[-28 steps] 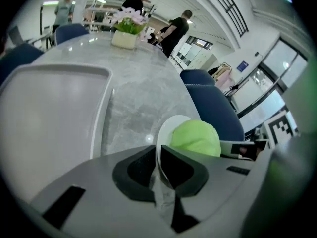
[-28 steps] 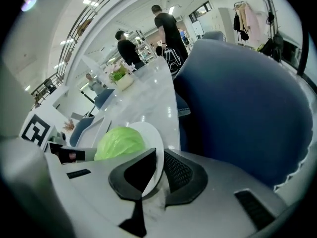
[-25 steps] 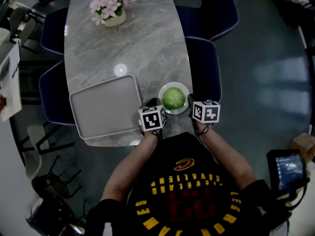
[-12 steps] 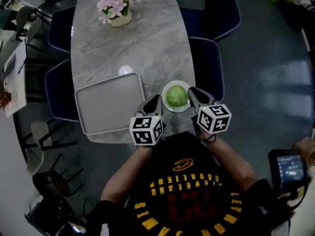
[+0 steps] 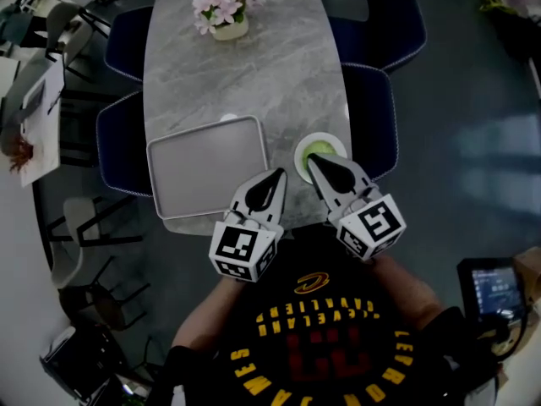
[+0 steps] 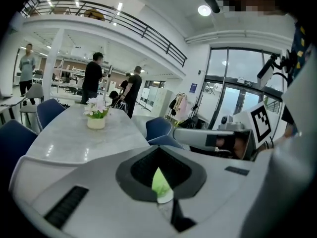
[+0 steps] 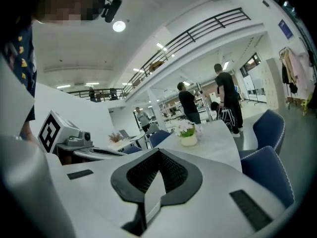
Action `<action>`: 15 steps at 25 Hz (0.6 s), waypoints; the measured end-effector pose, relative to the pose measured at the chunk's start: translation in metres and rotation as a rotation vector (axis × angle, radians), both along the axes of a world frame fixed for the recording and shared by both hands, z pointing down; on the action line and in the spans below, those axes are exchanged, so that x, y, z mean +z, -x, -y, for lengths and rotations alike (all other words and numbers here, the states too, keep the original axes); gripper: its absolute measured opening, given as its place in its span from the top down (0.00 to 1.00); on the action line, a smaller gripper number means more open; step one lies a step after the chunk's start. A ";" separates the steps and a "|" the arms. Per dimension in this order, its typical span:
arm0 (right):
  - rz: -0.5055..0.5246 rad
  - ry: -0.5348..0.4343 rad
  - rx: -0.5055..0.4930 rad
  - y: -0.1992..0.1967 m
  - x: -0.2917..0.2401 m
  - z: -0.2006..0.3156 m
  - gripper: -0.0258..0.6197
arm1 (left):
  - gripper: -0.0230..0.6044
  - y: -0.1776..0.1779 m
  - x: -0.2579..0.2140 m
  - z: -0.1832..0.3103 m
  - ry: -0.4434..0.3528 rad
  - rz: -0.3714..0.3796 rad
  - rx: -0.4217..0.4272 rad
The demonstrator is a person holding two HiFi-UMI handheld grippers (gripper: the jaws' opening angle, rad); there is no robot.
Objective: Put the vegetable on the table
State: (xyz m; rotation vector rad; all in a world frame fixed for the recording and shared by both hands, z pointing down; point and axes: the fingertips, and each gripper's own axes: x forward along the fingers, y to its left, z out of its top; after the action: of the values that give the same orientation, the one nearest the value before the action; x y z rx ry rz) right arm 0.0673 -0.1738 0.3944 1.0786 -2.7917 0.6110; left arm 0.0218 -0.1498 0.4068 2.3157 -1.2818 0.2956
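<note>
Grey-veined marble makes up the long oval tabletop (image 5: pixel 245 83), smooth and glossy. Near its close edge, a round white plate (image 5: pixel 298 153) holds a pale green, ball-shaped cabbage (image 5: pixel 319 149). Just left of the plate lies a flat grey rectangular tray (image 5: pixel 207 169) with rounded corners, nothing in it. At the far end stands a small cream pot (image 5: pixel 226 24) of pink flowers.

The white plastic left claw (image 5: pixel 279 176) tapers to a point over the tray's corner, closed to a thin slit and holding nothing. The matching right claw (image 5: pixel 311 161) is likewise closed and empty, with its tip over the plate's near rim.

Navy padded chairs (image 5: pixel 372 117) flank the tabletop on a dark floor (image 5: pixel 473 100). The gripper views show a bright hall with a railed upper gallery (image 6: pixel 124 21).
</note>
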 end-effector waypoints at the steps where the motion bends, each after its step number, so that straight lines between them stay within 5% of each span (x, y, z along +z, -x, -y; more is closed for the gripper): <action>1: 0.006 -0.023 -0.005 0.005 -0.008 -0.003 0.96 | 0.96 0.003 -0.007 -0.003 -0.013 -0.006 0.008; 15: 0.001 -0.190 0.032 0.066 -0.068 -0.048 0.96 | 0.96 0.052 -0.069 -0.039 -0.201 -0.001 0.079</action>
State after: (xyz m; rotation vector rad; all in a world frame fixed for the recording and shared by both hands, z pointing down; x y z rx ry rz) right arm 0.0017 -0.1260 0.3259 1.1578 -2.8859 0.3539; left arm -0.0306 -0.1105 0.3376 2.5394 -1.2727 0.1994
